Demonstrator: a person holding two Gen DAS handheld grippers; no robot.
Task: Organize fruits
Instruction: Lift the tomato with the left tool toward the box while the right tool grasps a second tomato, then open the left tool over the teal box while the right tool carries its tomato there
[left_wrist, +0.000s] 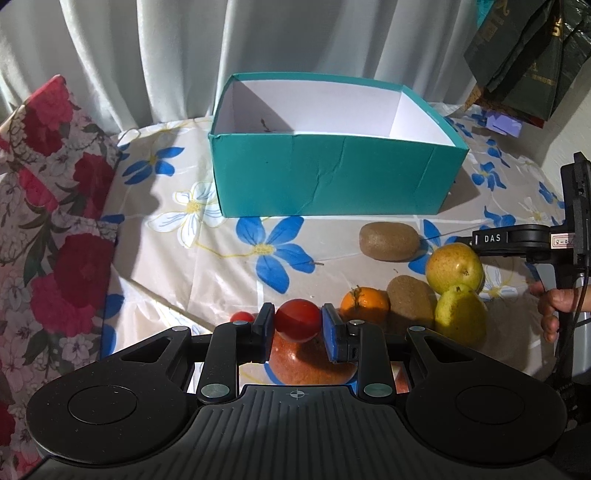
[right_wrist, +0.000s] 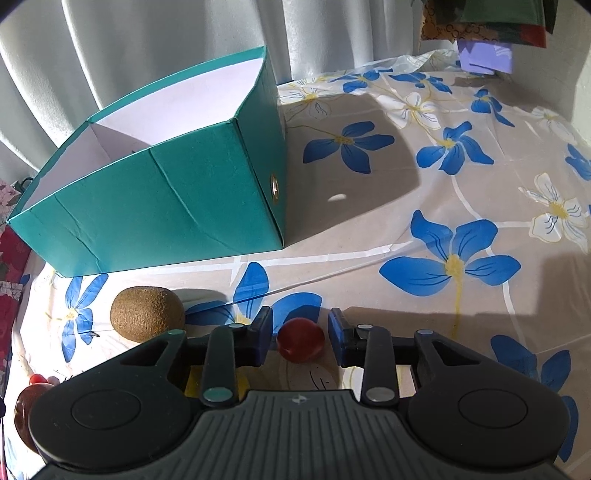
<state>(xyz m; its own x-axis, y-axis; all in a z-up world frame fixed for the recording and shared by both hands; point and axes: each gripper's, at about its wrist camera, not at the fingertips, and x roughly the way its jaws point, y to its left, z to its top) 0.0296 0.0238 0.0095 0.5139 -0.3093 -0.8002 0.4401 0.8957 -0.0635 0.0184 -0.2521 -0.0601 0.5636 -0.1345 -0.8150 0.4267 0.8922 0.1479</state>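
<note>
In the left wrist view my left gripper (left_wrist: 297, 320) is shut on a round red tomato (left_wrist: 297, 318), held just above a red-orange apple (left_wrist: 310, 367). A cherry tomato (left_wrist: 242, 316), an orange (left_wrist: 365, 304), two kiwis (left_wrist: 389, 242) (left_wrist: 412, 299) and two pears (left_wrist: 454, 267) (left_wrist: 461, 319) lie on the flowered cloth. The teal box (left_wrist: 332, 177) stands behind them, open at the top. In the right wrist view my right gripper (right_wrist: 301, 334) straddles a small red fruit (right_wrist: 301, 341) on the cloth; a thin gap shows on each side of it. A kiwi (right_wrist: 147, 314) lies to its left.
White curtains hang behind the teal box (right_wrist: 166, 199). A red floral cloth (left_wrist: 55, 221) covers the left side. Dark bags (left_wrist: 524, 55) hang at the back right. A person's hand (left_wrist: 554, 306) grips the right tool's handle. The flowered cloth (right_wrist: 461, 166) stretches to the right of the box.
</note>
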